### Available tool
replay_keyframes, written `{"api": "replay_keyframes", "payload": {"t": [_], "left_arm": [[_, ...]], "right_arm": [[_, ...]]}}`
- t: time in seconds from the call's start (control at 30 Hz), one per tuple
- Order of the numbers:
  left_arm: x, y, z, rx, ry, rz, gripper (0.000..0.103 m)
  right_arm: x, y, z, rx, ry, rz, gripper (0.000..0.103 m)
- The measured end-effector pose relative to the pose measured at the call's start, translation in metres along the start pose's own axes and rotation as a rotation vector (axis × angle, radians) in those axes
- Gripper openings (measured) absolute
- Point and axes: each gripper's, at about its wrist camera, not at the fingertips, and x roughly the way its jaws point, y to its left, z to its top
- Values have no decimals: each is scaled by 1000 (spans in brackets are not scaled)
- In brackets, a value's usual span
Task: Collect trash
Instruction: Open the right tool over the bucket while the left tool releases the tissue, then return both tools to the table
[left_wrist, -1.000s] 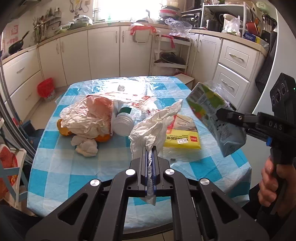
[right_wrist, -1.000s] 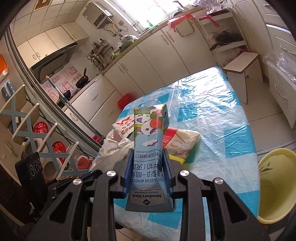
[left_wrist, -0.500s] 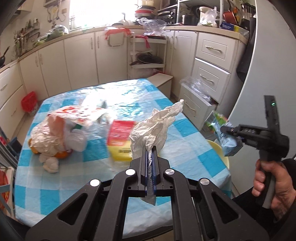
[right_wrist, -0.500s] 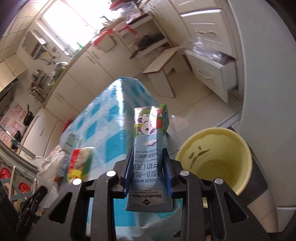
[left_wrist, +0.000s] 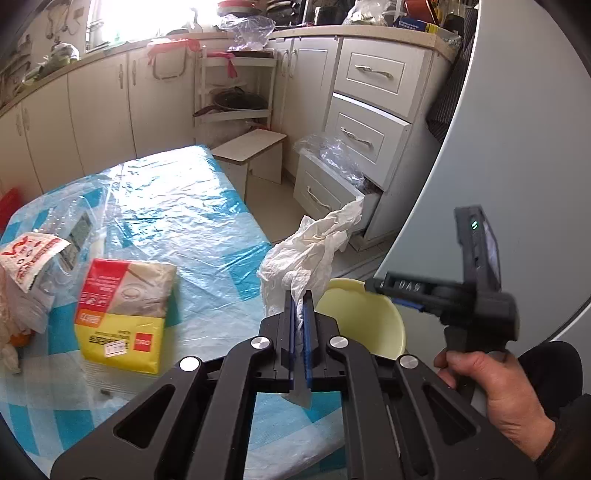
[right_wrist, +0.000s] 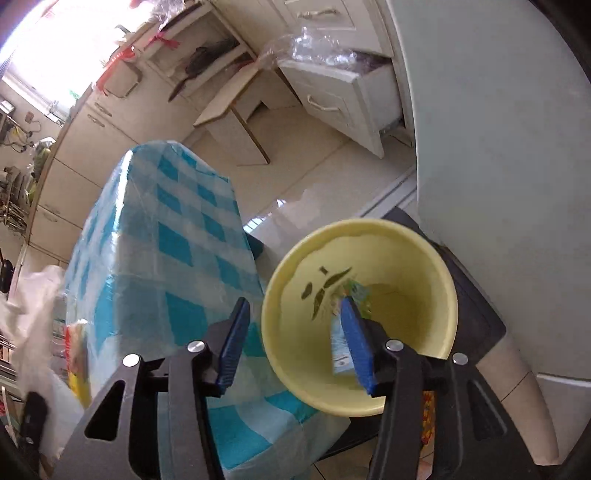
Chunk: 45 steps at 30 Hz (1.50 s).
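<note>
My left gripper (left_wrist: 300, 301) is shut on a crumpled white tissue (left_wrist: 306, 254) and holds it above the table's right edge, next to the yellow bin (left_wrist: 369, 325). My right gripper (right_wrist: 293, 332) is open over the yellow bin (right_wrist: 291, 354), which stands on the floor beside the table. A blue milk carton (right_wrist: 341, 345) lies inside the bin, just behind the right finger (right_wrist: 358, 347). The right gripper's body (left_wrist: 443, 295) also shows in the left wrist view, above the bin.
The table (left_wrist: 177, 206) has a blue checked cloth (right_wrist: 155, 266) under clear plastic. On it lie a red-and-yellow packet (left_wrist: 122, 317) and a printed plastic bag (left_wrist: 29, 254). A low stool (left_wrist: 251, 147), an open drawer (left_wrist: 332, 181) and a grey fridge wall (right_wrist: 498, 147) stand nearby.
My right gripper swung from the table to over the bin, opened, and let the milk carton drop in. My left gripper moved right towards the bin with the tissue.
</note>
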Motion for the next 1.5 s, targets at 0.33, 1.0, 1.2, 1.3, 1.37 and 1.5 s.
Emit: {"api": "replay_keyframes", "payload": {"t": [0.33,1.0,1.2,1.3,1.37,1.5], "left_arm": [[53,-50,4,21,92,-63,4],[79,-63,14,33,118,18,87],[32,-37,14,51,61,70,90],[6,-15,14,28,37,89,90],[-12,3,14,-5,17,95,90],[-43,37,13,-26,-30,150,90]], "right_arm": [[-123,58,67,-302,-448,124,87],[-99,77,76,-212,-342,240,90],[-96,96,70,-243,-342,188,94],[-93,114,63,-290,-351,115,95],[-94,127,55,-332,-381,80,95],[-91,150,40,-411,-409,74,96]]}}
